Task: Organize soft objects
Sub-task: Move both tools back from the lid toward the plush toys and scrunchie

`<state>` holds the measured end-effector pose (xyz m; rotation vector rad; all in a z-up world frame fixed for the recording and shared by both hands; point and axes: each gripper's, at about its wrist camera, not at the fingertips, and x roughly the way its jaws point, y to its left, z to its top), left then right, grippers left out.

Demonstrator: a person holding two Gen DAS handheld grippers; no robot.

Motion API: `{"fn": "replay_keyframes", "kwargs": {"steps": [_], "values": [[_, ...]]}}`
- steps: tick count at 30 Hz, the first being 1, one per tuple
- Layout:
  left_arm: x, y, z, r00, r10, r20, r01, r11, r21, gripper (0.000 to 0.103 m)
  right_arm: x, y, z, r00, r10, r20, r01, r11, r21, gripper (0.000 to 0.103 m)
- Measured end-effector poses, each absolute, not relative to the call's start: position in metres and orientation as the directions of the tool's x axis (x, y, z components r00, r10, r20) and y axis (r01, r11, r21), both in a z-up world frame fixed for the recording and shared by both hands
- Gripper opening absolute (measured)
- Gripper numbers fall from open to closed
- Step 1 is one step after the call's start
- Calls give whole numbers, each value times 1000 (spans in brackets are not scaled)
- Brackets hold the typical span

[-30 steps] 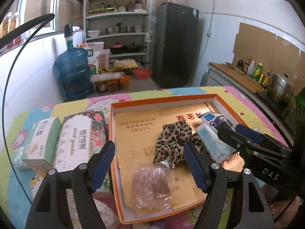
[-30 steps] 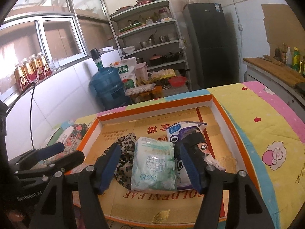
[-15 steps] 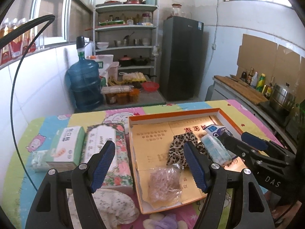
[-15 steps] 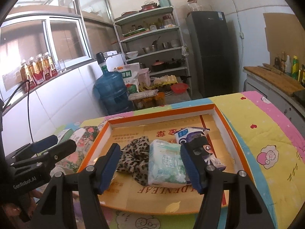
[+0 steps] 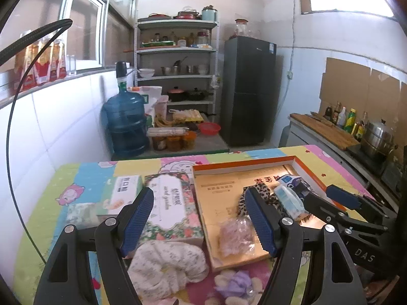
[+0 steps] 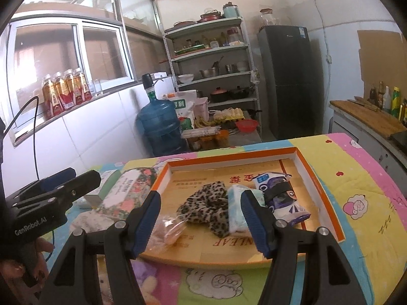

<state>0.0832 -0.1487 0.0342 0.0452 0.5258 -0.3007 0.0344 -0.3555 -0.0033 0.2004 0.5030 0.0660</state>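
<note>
The left tool (image 5: 201,218) stands wide open at the bottom of the left wrist frame, with nothing between its blue pads. Low in the frame beneath it lie a pale crumpled cloth (image 5: 168,261) and, further right, a small purple soft thing (image 5: 237,283), both on the colourful desk cover (image 5: 84,178). Just behind the left finger lies a floral tissue pack (image 5: 169,208), with a white and green box (image 5: 126,193) beside it towards the left edge.

The right tool (image 6: 201,221) is about half open at the bottom of the right wrist frame and grips nothing. It hangs over the near edge of the orange-rimmed box (image 6: 311,172), which fills the centre of the frame.

Inside that box, from left to right in the right wrist view: a clear bag of pinkish material (image 6: 169,231) near the front left corner, a leopard-print cloth (image 6: 206,206) in the middle, a pale blue tissue packet (image 6: 236,208) touching it and partly hidden by the right finger, and a white and purple packet (image 6: 282,198) at the right. In the left wrist view the same clear bag (image 5: 235,236) lies just left of the left tool's right finger. The floral pack (image 6: 129,190) rests outside the box against its left wall.
</note>
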Motion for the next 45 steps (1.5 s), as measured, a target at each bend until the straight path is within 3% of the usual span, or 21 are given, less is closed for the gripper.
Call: {"fn": "replay_keyframes", "kwargs": {"steps": [28, 45], "values": [[43, -27, 22, 848, -181, -498, 161, 983, -82, 75, -8, -280, 3, 874, 144, -465, -82, 985, 151, 65], [46, -24, -22, 792, -265, -550, 241, 963, -117, 75, -2, -260, -37, 821, 161, -548, -90, 984, 154, 65]]}}
